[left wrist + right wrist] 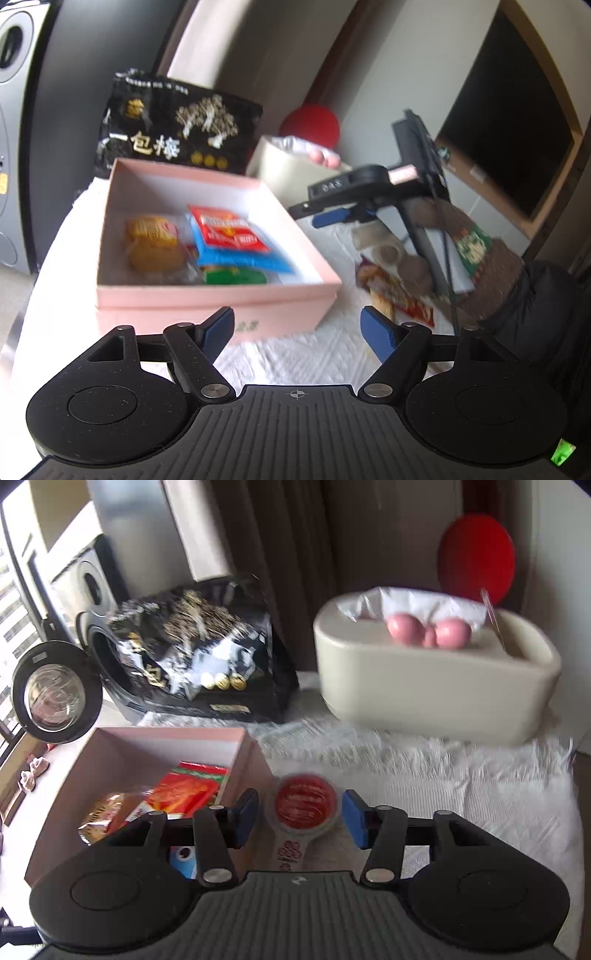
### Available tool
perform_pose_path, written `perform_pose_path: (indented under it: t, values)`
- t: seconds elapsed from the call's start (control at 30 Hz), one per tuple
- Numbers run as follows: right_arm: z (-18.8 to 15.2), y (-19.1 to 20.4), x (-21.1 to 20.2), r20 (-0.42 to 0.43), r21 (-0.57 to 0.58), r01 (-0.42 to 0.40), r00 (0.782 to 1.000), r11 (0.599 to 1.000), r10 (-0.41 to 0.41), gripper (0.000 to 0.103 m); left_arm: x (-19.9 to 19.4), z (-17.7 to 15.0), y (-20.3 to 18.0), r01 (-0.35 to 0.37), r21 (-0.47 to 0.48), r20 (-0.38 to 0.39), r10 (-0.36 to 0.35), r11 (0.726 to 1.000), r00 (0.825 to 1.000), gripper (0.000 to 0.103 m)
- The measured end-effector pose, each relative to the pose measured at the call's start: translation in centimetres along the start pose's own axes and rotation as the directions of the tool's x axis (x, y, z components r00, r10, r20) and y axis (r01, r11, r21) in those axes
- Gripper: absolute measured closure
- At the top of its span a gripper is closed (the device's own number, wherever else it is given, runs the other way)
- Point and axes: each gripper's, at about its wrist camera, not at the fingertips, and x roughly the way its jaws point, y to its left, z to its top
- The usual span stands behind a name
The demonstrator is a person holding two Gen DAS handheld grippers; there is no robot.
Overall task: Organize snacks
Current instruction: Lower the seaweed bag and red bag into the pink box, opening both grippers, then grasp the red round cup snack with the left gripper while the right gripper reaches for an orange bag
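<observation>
A pink box [207, 295] holds several snack packets: a yellow one [153, 240], a red and blue one [236, 240] and a green one [236, 276]. My left gripper [299, 332] hovers open just before the box's near wall, with nothing between its fingers. My right gripper [300, 814] points down beside the box's right wall [255, 760]. A small cup with a red lid [306, 804] lies between its blue fingers [354, 821]. A slim gap shows on the cup's left side. The right gripper [332, 216] also appears from the side, above the cloth.
A black snack bag [173, 129] leans behind the box. A beige tissue holder [436, 679] with pink balls stands at the back right, a red round thing [476, 554] behind it. Loose snack packets [395, 291] lie on the white cloth [480, 805]. A washing machine [85, 579] stands at the left.
</observation>
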Motion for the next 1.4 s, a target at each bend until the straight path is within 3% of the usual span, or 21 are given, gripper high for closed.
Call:
perform_pose_path:
  t: [0.1, 0.2, 0.27, 0.33, 0.4, 0.43, 0.73, 0.93, 1.0, 1.1, 1.17, 1.2, 1.23, 1.27, 1.3, 1.4]
  values:
    - [0.5, -1.4, 2.3, 0.0, 0.114, -0.002, 1.0, 0.993, 0.002, 0.058, 1.0, -0.9, 0.0, -0.011, -0.016, -0.041, 0.01, 1.0, 0.999, 0.028]
    - [1.8, -1.9, 4.1, 0.031, 0.134, 0.02, 0.999, 0.991, -0.025, 0.058, 2.0, -1.5, 0.0, -0.043, -0.022, -0.083, 0.041, 0.999, 0.996, 0.028]
    - [2.6, -2.3, 5.3, 0.005, 0.136, -0.005, 1.0, 0.991, 0.004, 0.059, 2.4, -2.0, 0.0, -0.062, -0.029, -0.102, 0.059, 0.998, 0.993, 0.03]
    - [3.0, -2.8, 6.0, -0.047, 0.138, -0.051, 0.997, 0.989, 0.058, 0.08, 2.7, -2.2, 0.3, -0.069, -0.039, -0.114, 0.064, 0.997, 0.991, 0.031]
    - [2.7, -2.8, 5.4, -0.082, 0.09, -0.09, 0.992, 0.992, 0.097, 0.091, 2.9, -2.4, 0.7, -0.07, -0.052, -0.122, 0.063, 0.996, 0.99, 0.031]
    - [2.3, -2.8, 4.7, -0.093, 0.069, -0.111, 0.989, 0.991, 0.117, 0.096, 3.0, -2.4, 0.8, -0.072, -0.056, -0.125, 0.064, 0.996, 0.99, 0.031]
    - [-4.6, -2.7, -1.1, -0.223, 0.006, -0.248, 0.944, 0.969, 0.243, 0.096, 4.4, -2.2, -1.9, -0.009, 0.012, -0.154, 0.011, 1.0, 0.988, 0.031]
    - [-9.5, -1.2, -5.2, -0.262, -0.024, -0.343, 0.909, 0.939, 0.325, 0.096, 5.5, -2.8, -5.0, 0.028, 0.055, -0.197, -0.017, 0.998, 0.98, 0.031]
    - [-10.8, -1.0, -6.9, -0.237, -0.041, -0.347, 0.914, 0.937, 0.329, 0.096, 6.3, -3.0, -6.1, 0.029, 0.071, -0.213, -0.014, 0.997, 0.977, 0.031]
    - [-12.0, -1.1, -10.2, -0.115, -0.13, -0.253, 0.964, 0.959, 0.238, 0.095, 7.3, -3.2, -7.6, 0.002, 0.123, -0.216, 0.025, 0.992, 0.976, 0.031]
    - [-12.6, -1.4, -12.0, -0.034, -0.183, -0.145, 0.989, 0.972, 0.141, 0.09, 7.9, -3.4, -8.6, -0.036, 0.186, -0.204, 0.074, 0.982, 0.976, 0.032]
    - [-12.9, -1.8, -12.7, 0.004, -0.196, -0.09, 0.996, 0.976, 0.093, 0.079, 8.3, -3.5, -8.9, -0.058, 0.216, -0.197, 0.102, 0.975, 0.975, 0.034]
    - [-13.1, -2.2, -13.3, 0.043, -0.204, -0.034, 0.998, 0.978, 0.043, 0.058, 8.5, -3.5, -9.1, -0.073, 0.234, -0.194, 0.12, 0.969, 0.974, 0.035]
    - [-13.3, -2.7, -13.8, 0.083, -0.203, 0.018, 0.997, 0.979, -0.001, 0.045, 8.7, -3.6, -9.2, -0.083, 0.245, -0.195, 0.133, 0.966, 0.972, 0.038]
    - [-13.3, -3.7, -14.0, 0.125, -0.186, 0.065, 0.991, 0.98, -0.042, 0.026, 8.8, -3.6, -9.2, -0.092, 0.251, -0.195, 0.144, 0.964, 0.97, 0.041]
    - [-12.5, -6.5, -13.5, 0.163, -0.086, 0.122, 0.981, 0.989, -0.107, 0.023, 8.4, -3.6, -8.8, -0.092, 0.239, -0.202, 0.143, 0.967, 0.969, 0.042]
